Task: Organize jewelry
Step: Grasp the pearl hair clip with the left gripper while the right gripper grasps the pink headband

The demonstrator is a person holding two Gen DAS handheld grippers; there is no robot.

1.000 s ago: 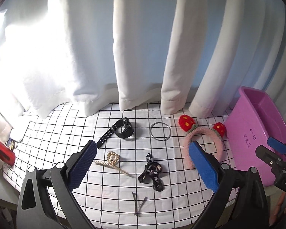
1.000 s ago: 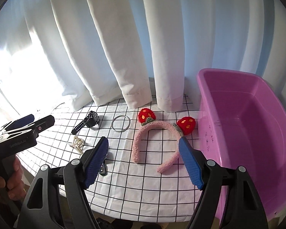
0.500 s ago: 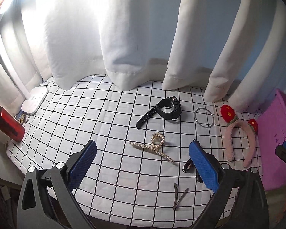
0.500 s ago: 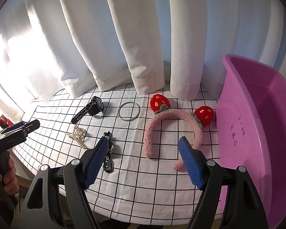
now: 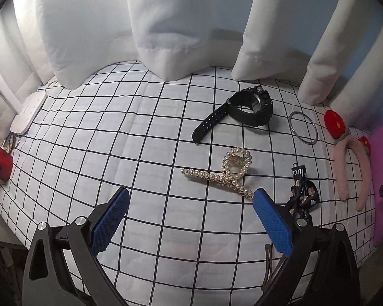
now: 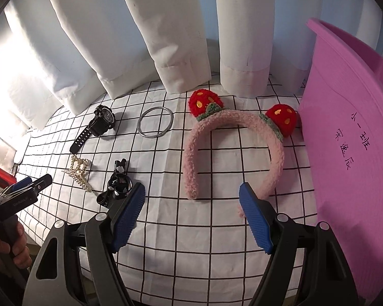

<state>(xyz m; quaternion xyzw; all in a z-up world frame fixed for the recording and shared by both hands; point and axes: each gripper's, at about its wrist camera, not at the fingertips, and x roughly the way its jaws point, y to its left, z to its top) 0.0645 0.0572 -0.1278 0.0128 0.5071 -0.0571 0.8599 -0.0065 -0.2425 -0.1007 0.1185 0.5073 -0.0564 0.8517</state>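
Six pieces lie on the checked cloth (image 5: 115, 153): one black watch (image 5: 245, 109) in the upper middle of the left wrist view, one thin metal bangle (image 5: 303, 127) to its right, one pearl hair claw (image 5: 226, 173) at centre, one dark patterned bow clip (image 5: 302, 193) right of that, one pink fluffy headband (image 6: 232, 148) with two red strawberry ears filling the middle of the right wrist view, and one pair of slim brown hairpins (image 5: 269, 265) half hidden at the lower right of the left wrist view. One purple tub (image 6: 352, 153) stands at the right edge of the right wrist view, handwriting on its wall. Both tongs are empty: the left gripper (image 5: 189, 220) hangs with its blue pads spread wide, the pearl claw just beyond its right pad, and the right gripper (image 6: 191, 215) likewise gapes, one headband end touching or just behind its right pad. Since a second ago the left gripper has swung left and closer to the cloth, so the pearl claw has grown larger in view and the headband has slid to the right edge; the right gripper has eased down toward the headband, and the tub has shifted rightward in its frame.
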